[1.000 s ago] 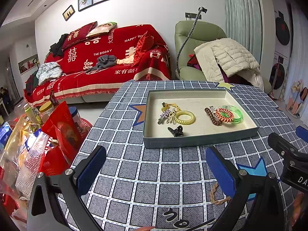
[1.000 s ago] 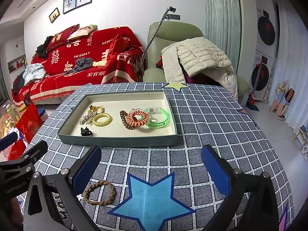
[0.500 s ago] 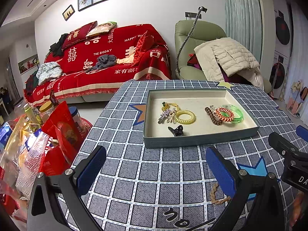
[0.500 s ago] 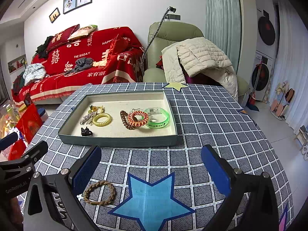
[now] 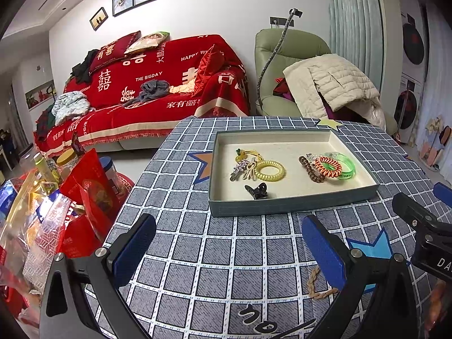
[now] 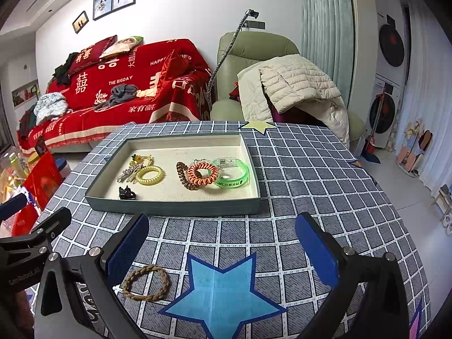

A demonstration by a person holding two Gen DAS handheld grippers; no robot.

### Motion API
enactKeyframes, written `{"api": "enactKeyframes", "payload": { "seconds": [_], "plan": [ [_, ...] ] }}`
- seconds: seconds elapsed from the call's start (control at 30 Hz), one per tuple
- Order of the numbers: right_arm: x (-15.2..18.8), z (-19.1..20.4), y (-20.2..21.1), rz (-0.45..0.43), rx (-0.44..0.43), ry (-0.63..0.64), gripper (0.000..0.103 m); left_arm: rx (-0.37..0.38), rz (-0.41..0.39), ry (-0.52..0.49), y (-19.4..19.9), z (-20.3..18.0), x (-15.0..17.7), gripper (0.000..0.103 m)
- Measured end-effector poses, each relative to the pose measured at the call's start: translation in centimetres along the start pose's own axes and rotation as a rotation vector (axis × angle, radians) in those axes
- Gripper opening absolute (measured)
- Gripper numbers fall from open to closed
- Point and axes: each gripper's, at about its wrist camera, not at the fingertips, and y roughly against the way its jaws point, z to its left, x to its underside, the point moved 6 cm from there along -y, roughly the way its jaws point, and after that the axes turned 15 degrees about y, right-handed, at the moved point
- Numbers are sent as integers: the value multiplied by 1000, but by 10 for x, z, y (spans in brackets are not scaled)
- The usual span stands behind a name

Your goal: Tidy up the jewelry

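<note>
Nothing had visibly moved since the earlier frames: both grippers and every item sat where they had been.

The left gripper (image 5: pixel 228 243) filled the bottom of its view, its blue-padded fingers (image 5: pixel 134 247) spread wide, holding nothing and hovering over the cloth. The right gripper (image 6: pixel 221 244) was likewise wide open and empty at the bottom of its view.

A braided brown bracelet (image 6: pixel 147 282) lay on the tablecloth (image 6: pixel 310 169) at lower left of the right view, just beside the right gripper's left finger and next to a blue star (image 6: pixel 223 291) printed on the cloth. It lay outside the tray (image 6: pixel 172 207).

The shallow grey tray sat mid-frame. Inside were a yellow coil hair tie (image 6: pixel 149 175), a black claw clip (image 6: pixel 126 193), a silver hair clip (image 6: pixel 128 173), a brown coil tie (image 6: pixel 184 179), an orange coil tie (image 6: pixel 202 173) and a green bangle (image 6: pixel 233 173).

Behind the table stood a red-draped sofa (image 6: pixel 127 84) in the upper left and a green armchair (image 6: pixel 254 56) with a cream jacket (image 6: pixel 293 84) at upper centre.
</note>
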Motion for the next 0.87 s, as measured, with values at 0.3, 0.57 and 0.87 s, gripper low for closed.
{"api": "enactKeyframes", "payload": {
  "seconds": [0.3, 0.57, 0.87],
  "plan": [
    [0, 0, 0, 0, 0, 0, 103, 0, 2, 1, 0, 0, 1, 103],
    [0, 0, 0, 0, 2, 1, 103, 0, 3, 0, 0, 1, 0, 103],
    [0, 0, 0, 0, 1, 1, 103, 14, 1, -4, 2, 1, 1, 103]
  ]
}}
